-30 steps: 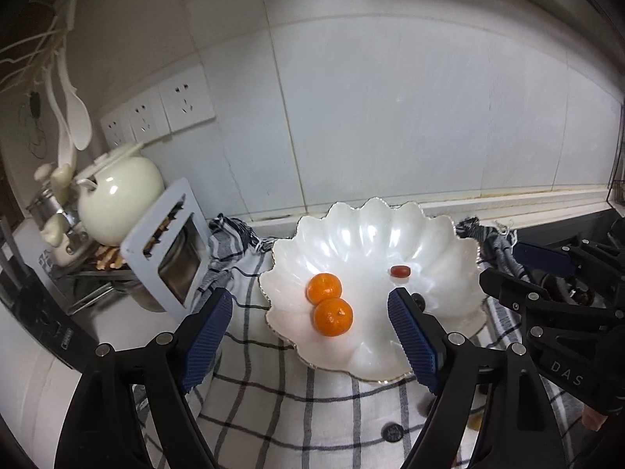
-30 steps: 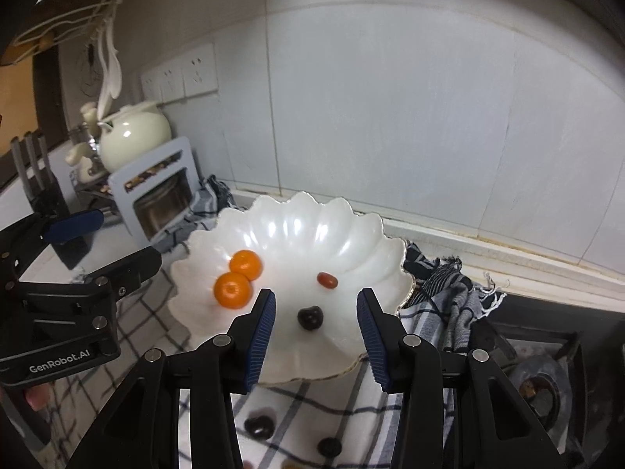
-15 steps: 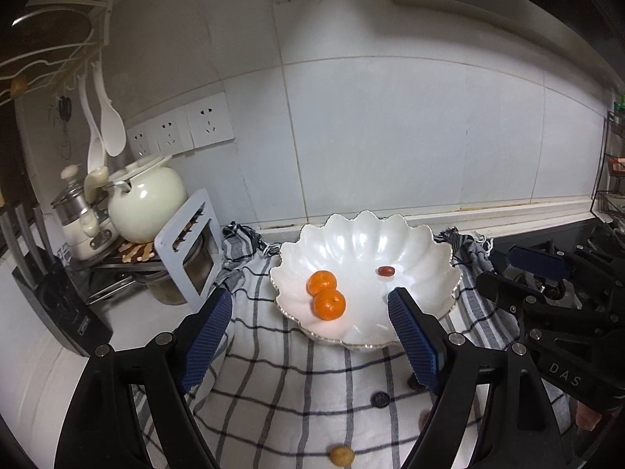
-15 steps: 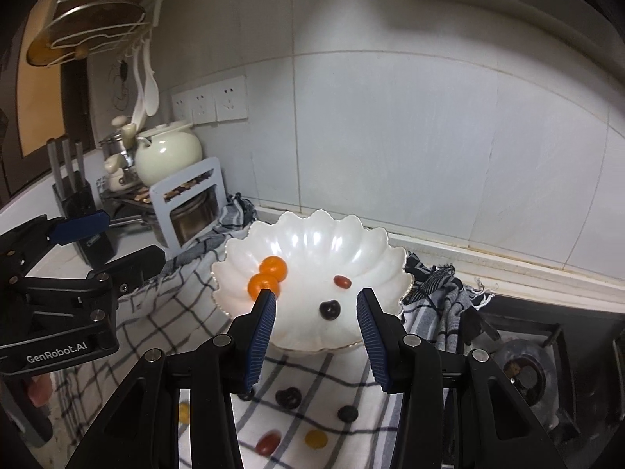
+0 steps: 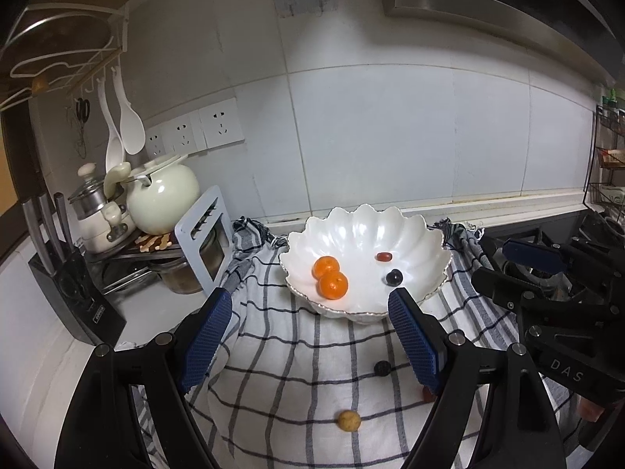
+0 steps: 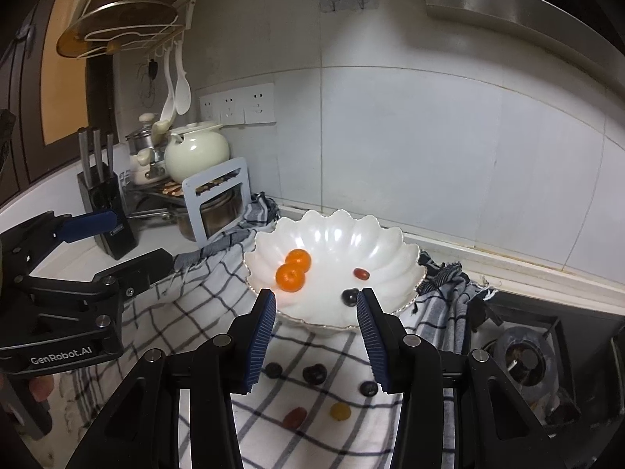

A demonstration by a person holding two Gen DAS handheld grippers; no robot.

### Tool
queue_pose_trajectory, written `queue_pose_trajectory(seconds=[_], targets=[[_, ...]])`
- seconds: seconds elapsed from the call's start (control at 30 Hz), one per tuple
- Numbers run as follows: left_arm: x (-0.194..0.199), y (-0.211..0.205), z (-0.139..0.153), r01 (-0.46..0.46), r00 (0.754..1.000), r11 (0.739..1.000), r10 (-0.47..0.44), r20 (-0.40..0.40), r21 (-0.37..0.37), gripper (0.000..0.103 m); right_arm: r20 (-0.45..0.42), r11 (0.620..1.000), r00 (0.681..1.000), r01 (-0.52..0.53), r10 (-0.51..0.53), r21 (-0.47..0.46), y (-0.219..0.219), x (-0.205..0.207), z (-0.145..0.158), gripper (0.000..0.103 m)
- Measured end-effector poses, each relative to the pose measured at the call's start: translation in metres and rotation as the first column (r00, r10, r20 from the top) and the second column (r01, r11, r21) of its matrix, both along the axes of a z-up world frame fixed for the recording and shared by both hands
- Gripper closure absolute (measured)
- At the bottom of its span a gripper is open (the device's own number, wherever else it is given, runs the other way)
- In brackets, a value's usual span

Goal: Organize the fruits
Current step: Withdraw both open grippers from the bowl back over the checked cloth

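Fruits lie in the bowl (image 6: 406,262): two oranges (image 6: 290,276), a red one (image 6: 361,273) and a dark one (image 6: 349,297). Nearer than the bowl, small fruits (image 6: 314,374) lie on the cloth (image 6: 187,312). Left gripper (image 5: 308,342) and right gripper (image 6: 314,346) hover nearer than the bowl, jaws spread, holding nothing.

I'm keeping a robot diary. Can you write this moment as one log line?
left gripper: open, empty | right gripper: open, empty | bowl: two oranges | cloth: loose small fruits
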State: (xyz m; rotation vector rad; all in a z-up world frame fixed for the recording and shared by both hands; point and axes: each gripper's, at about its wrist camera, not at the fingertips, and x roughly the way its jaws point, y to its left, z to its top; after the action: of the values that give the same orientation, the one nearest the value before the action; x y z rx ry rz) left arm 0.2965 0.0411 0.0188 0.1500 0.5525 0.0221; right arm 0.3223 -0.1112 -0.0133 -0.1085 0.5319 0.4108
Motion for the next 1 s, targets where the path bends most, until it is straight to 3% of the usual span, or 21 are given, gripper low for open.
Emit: queue_pose_trajectory(seconds=[0.4,1.0], targets=[[-0.020,0.005,-0.018,0.019,0.999,1.000,-0.020,-0.034,-0.005,0.020,-0.023,1.000,1.000,-0.009,0.009,-0.026,0.005,-0.022,-0.018,0.058],[-0.029,0.013,-0.077,0.053,0.987,0.998,-0.060,-0.152,-0.046,0.020,-0.108,0.998,0.994,0.004,-0.012,-0.070,0.015,-0.038,-0.065,0.058]])
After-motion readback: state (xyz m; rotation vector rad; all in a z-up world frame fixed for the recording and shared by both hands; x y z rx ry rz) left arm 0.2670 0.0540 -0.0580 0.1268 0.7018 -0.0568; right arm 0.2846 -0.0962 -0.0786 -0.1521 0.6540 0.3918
